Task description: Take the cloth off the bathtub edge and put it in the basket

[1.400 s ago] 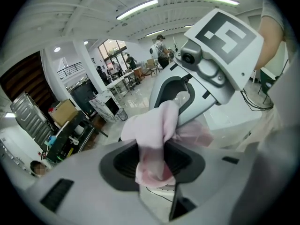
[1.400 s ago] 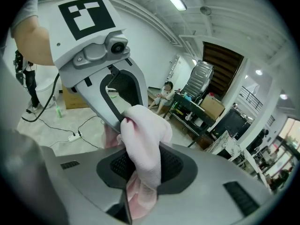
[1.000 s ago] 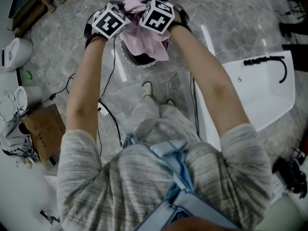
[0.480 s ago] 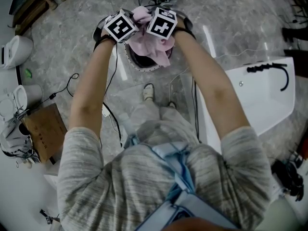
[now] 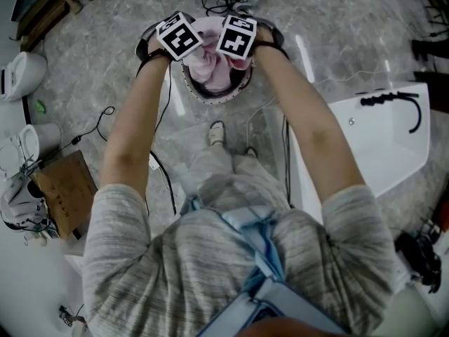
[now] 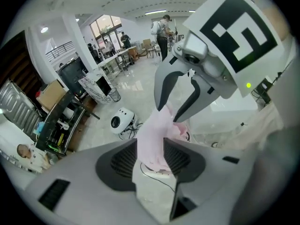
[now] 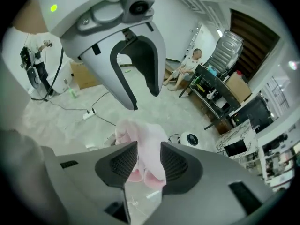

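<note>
Bridging left tongs [image 6: 150, 156], right tongs [image 7: 149, 161]: cloth [image 5: 210, 65]

A pale pink cloth [image 5: 210, 55] is glowing softly against the dark inside of the basket [image 5: 202, 95], whose white rim is showing a speckle of small dark marks. The left gripper [image 6: 150, 156] and the right gripper [image 7: 149, 161] are wearing matt grey with near-black ribbed pads, and their marker cubes [image 5: 179, 37] are flashing bold black-and-white squares. The person's top [image 5: 175, 279] is showing a finely streaked, heathered grey, with a light blue strap [image 5: 256, 241] cutting across it. The floor [image 5: 91, 69] is running in grey marble veining, while the bathtub [image 5: 382, 142] is gleaming plain white against its black hose [image 5: 393, 93].
</note>
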Available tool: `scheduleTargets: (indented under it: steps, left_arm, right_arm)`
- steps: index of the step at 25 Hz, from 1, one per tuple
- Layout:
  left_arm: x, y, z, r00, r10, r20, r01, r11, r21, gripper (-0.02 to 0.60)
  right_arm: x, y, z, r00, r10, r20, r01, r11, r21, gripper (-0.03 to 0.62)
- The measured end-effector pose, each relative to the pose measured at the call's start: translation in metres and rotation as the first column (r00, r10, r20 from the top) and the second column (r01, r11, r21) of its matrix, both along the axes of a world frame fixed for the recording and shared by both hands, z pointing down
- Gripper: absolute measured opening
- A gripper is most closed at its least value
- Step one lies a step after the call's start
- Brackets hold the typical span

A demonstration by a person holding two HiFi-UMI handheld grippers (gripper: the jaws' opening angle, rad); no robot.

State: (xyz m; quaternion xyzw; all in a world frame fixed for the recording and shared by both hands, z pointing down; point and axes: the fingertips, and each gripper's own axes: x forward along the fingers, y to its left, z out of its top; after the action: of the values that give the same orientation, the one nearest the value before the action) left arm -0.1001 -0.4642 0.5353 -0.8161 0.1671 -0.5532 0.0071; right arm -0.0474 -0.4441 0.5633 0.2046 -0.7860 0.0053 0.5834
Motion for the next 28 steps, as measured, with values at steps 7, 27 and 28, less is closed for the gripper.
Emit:
scheduleTargets:
  steps: [7, 27, 28]
  left_arm:
    - [0.009, 0.011, -0.003, 0.997, -0.025, -0.075, 0.024, 1.000, -0.017, 0.158]
    - [0.044, 0.068, -0.082, 0.745, -0.243, -0.621, 0.197, 0.970, -0.143, 0.157]
    - [0.046, 0.073, -0.086, 0.714, -0.260, -0.651, 0.200, 0.966, -0.165, 0.158]
  right_arm:
    - [0.012, 0.005, -0.019, 0.991, 0.086, 0.103, -0.087, 0.996, 0.001, 0.124]
    - [0.057, 0.073, -0.097, 0.499, 0.418, 0.759, -0.432, 0.880, -0.200, 0.124]
    - [0.059, 0.078, -0.104, 0.447, 0.418, 0.791, -0.431, 0.875, -0.219, 0.124]
